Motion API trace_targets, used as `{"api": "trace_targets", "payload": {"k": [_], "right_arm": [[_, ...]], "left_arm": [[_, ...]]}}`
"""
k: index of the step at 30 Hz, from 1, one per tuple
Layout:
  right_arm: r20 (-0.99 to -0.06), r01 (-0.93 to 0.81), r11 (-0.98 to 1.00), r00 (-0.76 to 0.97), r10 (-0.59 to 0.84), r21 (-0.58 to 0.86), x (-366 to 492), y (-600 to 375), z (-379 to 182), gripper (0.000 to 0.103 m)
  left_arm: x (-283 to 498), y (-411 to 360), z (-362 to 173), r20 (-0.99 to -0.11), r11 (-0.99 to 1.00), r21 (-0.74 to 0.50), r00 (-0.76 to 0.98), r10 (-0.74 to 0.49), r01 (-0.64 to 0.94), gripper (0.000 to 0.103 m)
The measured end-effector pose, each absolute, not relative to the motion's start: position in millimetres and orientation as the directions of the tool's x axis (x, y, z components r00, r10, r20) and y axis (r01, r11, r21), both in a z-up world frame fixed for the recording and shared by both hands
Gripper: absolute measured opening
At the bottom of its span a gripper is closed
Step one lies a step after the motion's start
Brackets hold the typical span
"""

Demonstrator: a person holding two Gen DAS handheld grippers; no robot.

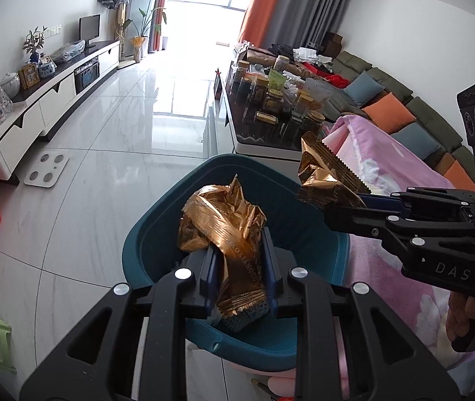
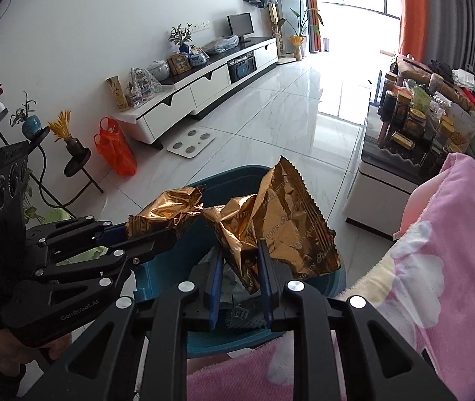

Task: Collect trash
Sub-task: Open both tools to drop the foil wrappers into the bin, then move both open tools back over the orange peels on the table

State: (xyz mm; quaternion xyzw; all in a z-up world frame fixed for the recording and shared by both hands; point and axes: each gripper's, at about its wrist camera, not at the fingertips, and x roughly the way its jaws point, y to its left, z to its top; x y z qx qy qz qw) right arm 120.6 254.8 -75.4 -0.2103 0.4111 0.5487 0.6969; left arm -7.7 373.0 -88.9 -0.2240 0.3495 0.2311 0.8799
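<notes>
From your left wrist camera, the left gripper [image 1: 239, 267] has its jaws nearly closed on a crumpled gold wrapper [image 1: 224, 224], the blue pads pinching the lower half while the crushed top stands above the fingertips. It hangs over the middle of the teal bin [image 1: 311, 234], so this one looks ready to drop: open the jaws fully rather than a crack, because the foil is creased around the pads and may cling. To the right, the right gripper [image 1: 362, 200] reaches in from the side with a second gold wrapper [image 1: 331, 173] held by one corner, and most of that wrapper sits over the bin's right rim, next to the pink blanket [image 1: 404, 153]; bring it further in over the opening before you let go. From your right wrist camera, the right gripper [image 2: 239, 260] is likewise almost closed, gripping the flat wrapper [image 2: 284, 227] by its lower left part, with the wide serrated end sticking out to the right past the finger. The bin [image 2: 157, 274] lies below and ahead, with what seems to be dark trash already at its bottom, though the fingers hide most of it. The left gripper [image 2: 170, 230] comes in from the left edge with its crumpled wrapper [image 2: 167, 214] over the bin's far rim. Keep the two grippers apart as you release, left first, so the wrappers do not snag on each other.
</notes>
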Motion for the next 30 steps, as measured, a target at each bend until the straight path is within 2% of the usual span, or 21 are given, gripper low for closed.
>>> {"api": "trace_targets", "payload": {"k": [2,10,12,13,14,20,22,24,30], "right_arm": [[-0.815,-0.939,0.306,0.05,0.577,0.159,121.7,258.6,-79.6,0.02],[-0.835,-0.933,0.312,0.024,0.55,0.179,125.0,265.1,-88.7,0.035],[-0.834,-0.931,0.317,0.024,0.552,0.183,125.9,264.4,-89.4,0.037],[-0.832,-0.929,0.319,0.023,0.554,0.187,127.3,263.9,-90.0,0.041],[-0.83,-0.927,0.322,0.022,0.557,0.192,128.1,262.9,-89.9,0.048],[-0.804,-0.913,0.344,0.031,0.593,0.219,135.8,251.5,-80.3,0.051],[-0.789,-0.905,0.354,0.034,0.613,0.235,138.7,244.6,-75.4,0.057],[-0.772,-0.898,0.36,0.037,0.634,0.253,142.0,237.6,-69.2,0.062],[-0.729,-0.889,0.373,0.07,0.681,0.264,142.0,213.5,-49.2,0.075]], "left_arm": [[0.4,377.1,-95.3,-0.725,0.789,-0.241,0.645,0.241,-0.565,0.023],[29.0,382.3,-116.8,-0.752,0.796,-0.213,0.615,0.236,-0.566,0.042],[32.9,382.7,-119.1,-0.754,0.798,-0.201,0.61,0.245,-0.569,0.055],[32.0,383.4,-120.3,-0.753,0.798,-0.195,0.609,0.251,-0.57,0.062],[33.3,383.8,-120.5,-0.751,0.797,-0.192,0.608,0.256,-0.573,0.074],[22.8,382.1,-110.4,-0.727,0.79,-0.175,0.618,0.299,-0.588,0.081],[14.5,382.0,-104.0,-0.714,0.782,-0.179,0.625,0.315,-0.597,0.084],[3.1,382.6,-95.6,-0.7,0.775,-0.18,0.632,0.332,-0.606,0.092],[-27.6,378.0,-69.3,-0.657,0.748,-0.137,0.625,0.421,-0.649,0.097]]}}
